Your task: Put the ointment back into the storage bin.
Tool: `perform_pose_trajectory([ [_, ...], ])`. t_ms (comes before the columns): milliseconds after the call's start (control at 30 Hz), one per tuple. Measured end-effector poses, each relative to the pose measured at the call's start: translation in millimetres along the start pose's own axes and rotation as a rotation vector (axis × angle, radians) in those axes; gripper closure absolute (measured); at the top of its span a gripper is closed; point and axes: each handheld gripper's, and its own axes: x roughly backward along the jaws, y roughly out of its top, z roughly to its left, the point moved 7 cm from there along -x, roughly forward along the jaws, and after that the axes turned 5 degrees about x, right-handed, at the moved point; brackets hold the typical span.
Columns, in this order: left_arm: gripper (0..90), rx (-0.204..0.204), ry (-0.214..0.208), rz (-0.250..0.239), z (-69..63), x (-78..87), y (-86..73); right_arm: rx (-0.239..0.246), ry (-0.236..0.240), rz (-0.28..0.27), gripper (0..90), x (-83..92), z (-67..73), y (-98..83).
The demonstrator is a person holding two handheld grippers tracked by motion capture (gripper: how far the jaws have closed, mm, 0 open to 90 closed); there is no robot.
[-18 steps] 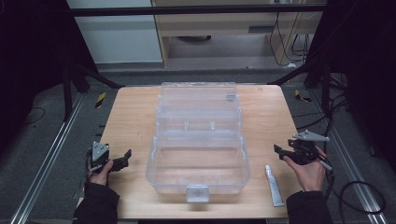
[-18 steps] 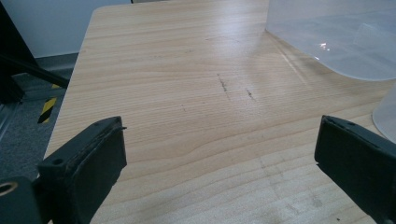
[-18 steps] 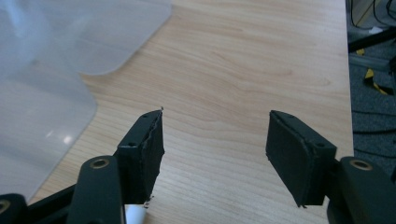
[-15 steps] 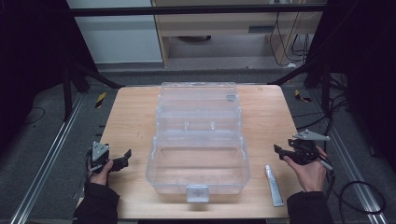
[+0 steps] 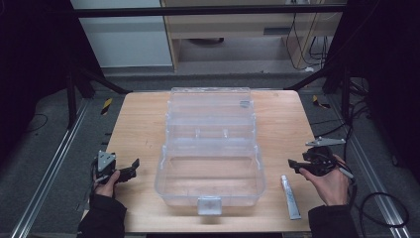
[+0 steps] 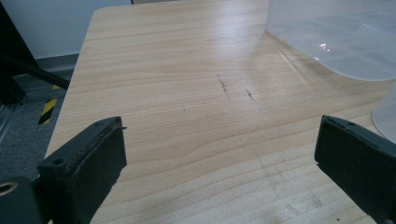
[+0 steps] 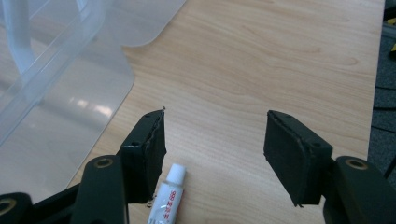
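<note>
A clear plastic box stands open in the middle of the wooden table, its lid laid back toward the far edge. A small white tube lies on the table just right of the box's front corner. My right gripper hovers open above the tube's cap end, and the tube shows just inside its left jaw. My left gripper is open at the table's left edge, nothing between its jaws. In the left gripper view its jaws frame bare wood, with the box at the upper right.
The box's latch faces the near edge. Metal frame rails run along both sides of the table. Cables trail on the floor to the right. Bare wood lies left of the box and along the right side.
My right gripper has edged slightly lower and nearer the tube. The left gripper and the box have not moved.
</note>
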Motion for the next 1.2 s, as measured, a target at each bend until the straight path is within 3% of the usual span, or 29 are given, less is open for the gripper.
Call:
perform_pose_trajectory([
  [400, 1.6, -0.002, -0.001, 0.0, -0.2, 0.0, 0.0, -0.004, 0.034, 0.118, 40.1, 7.9, 10.8, -1.6],
  [633, 1.6, -0.001, -0.001, 0.001, -0.2, -0.1, 0.0, 0.002, 0.071, 0.217, 41.9, 6.0, 21.0, -9.3],
  [1200, 1.6, 0.0, -0.001, 0.0, 0.0, 0.0, 0.0, -0.027, 0.095, 0.367, 45.9, -4.6, 28.7, -28.0],
])
